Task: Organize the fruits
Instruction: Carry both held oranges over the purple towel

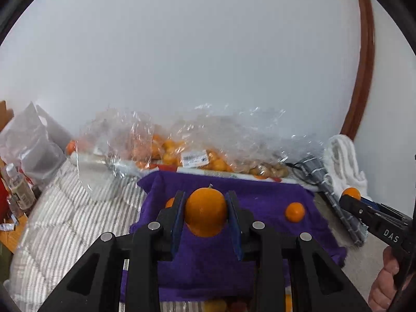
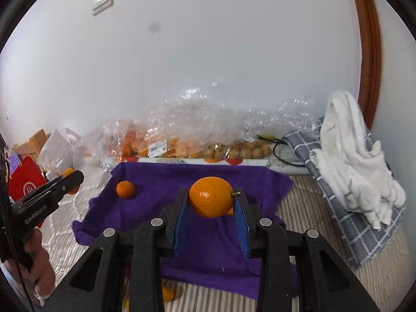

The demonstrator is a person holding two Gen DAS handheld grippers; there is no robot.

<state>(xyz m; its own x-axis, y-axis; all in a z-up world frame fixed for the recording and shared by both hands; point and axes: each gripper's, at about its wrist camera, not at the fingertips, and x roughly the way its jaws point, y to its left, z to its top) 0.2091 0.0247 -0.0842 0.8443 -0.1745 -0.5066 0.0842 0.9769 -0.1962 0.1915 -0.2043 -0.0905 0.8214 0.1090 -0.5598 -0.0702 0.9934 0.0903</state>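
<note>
In the left wrist view my left gripper (image 1: pixel 206 198) is shut on a round orange (image 1: pixel 206 214), held above a purple cloth (image 1: pixel 260 208). A smaller orange (image 1: pixel 294 212) lies on the cloth to the right, and another orange (image 1: pixel 170 202) peeks out behind the left finger. In the right wrist view my right gripper (image 2: pixel 212 193) is shut on a stemmed orange (image 2: pixel 211 197), also above the purple cloth (image 2: pixel 161 182). One small orange (image 2: pixel 125 189) rests on the cloth at the left. Each gripper appears at the edge of the other's view with its orange.
Clear plastic bags (image 2: pixel 182 130) of orange fruit and brown round fruit (image 2: pixel 239 149) line the wall behind the cloth. A white towel (image 2: pixel 351 156) on a grey checked cloth (image 2: pixel 364 234) lies at the right. A red bag (image 2: pixel 24 182) and bottles (image 1: pixel 18 184) stand at the left.
</note>
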